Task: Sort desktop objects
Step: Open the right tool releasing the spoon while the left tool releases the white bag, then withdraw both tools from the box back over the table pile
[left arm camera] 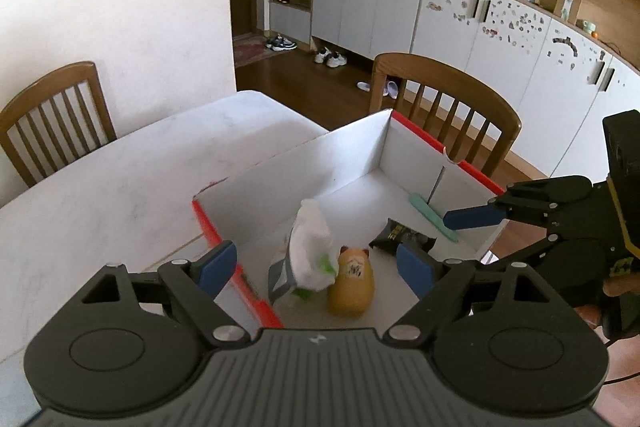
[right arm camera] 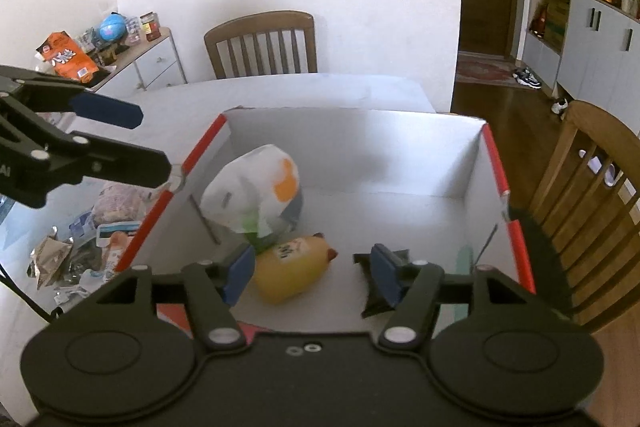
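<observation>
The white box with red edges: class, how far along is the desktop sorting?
Done: the white box already holds a white bag, a yellow toy, a black packet and a green strip. In hand: nothing, both jaws open. Left: the wrappers piled beside the box.

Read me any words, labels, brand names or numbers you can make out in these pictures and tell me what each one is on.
None reads clearly.
Yellow figurine: dark marks on its front, blurred.
Black packet: gold print, too blurred.
White bag: orange shape and small grey mark, no legible text.
Orange snack bag on the sideboard: white characters, too small.
Left gripper: partial letters at the picture's edge, cut off.
</observation>
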`<state>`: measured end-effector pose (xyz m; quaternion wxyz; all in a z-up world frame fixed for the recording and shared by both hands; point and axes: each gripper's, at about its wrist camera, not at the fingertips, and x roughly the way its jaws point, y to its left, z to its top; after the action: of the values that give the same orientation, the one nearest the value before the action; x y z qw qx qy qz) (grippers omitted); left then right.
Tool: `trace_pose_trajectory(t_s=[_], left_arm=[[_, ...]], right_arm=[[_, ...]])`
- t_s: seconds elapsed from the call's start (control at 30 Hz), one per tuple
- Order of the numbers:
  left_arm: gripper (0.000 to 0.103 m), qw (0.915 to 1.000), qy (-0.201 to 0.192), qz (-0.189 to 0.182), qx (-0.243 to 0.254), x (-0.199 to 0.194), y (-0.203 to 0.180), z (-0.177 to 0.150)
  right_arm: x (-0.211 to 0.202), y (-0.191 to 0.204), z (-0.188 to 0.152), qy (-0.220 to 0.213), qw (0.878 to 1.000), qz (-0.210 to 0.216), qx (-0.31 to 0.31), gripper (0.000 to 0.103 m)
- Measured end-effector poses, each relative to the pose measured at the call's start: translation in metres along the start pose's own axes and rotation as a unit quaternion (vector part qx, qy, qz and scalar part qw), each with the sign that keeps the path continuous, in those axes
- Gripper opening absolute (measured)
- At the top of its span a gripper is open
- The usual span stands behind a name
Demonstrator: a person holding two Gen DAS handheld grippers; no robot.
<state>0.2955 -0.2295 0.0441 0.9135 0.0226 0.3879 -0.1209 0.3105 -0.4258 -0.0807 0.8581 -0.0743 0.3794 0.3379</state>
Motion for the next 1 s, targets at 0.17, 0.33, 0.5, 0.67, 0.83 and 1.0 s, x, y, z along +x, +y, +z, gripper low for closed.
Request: trace_pose_trajectory(t_s=[0.17, 0.33, 0.5, 0.67, 0.83, 1.0], left_arm=[[0.103, 0.9999, -0.009, -0.002, -0.009, -0.011, 0.012, -0.015], [0.103, 0.9997, -0.019, -0.011, -0.014, -0.025, 0.025, -0.027], [0.103, 0.9994, -0.025, -0.015, -0.018, -0.038, 0.044, -0.043], [0.103, 0.9993, -0.028, -0.015, -0.019, -0.054, 0.063, -0.059], [0.103, 0.9993, -0.037, -0.005, -0.008, -0.068, 0.079, -0.073], [0.103, 0.9987, -0.049, 0.008, -0.010, -0.084, 0.099, -0.088]], right_arm=[[-0.002, 0.014, -0.003, -0.003, 1.000, -0.007, 0.006, 0.071], [-0.009, 0.032, -0.005, -0.007, 1.000, -0.019, 0.013, 0.074], [-0.012, 0.056, -0.006, -0.007, 0.999, -0.029, 0.019, 0.075], [-0.012, 0.085, -0.008, -0.008, 0.999, -0.030, 0.023, 0.075], [-0.011, 0.114, -0.011, -0.010, 0.999, -0.030, 0.028, 0.075], [-0.009, 0.140, -0.012, -0.012, 0.999, -0.027, 0.032, 0.075]])
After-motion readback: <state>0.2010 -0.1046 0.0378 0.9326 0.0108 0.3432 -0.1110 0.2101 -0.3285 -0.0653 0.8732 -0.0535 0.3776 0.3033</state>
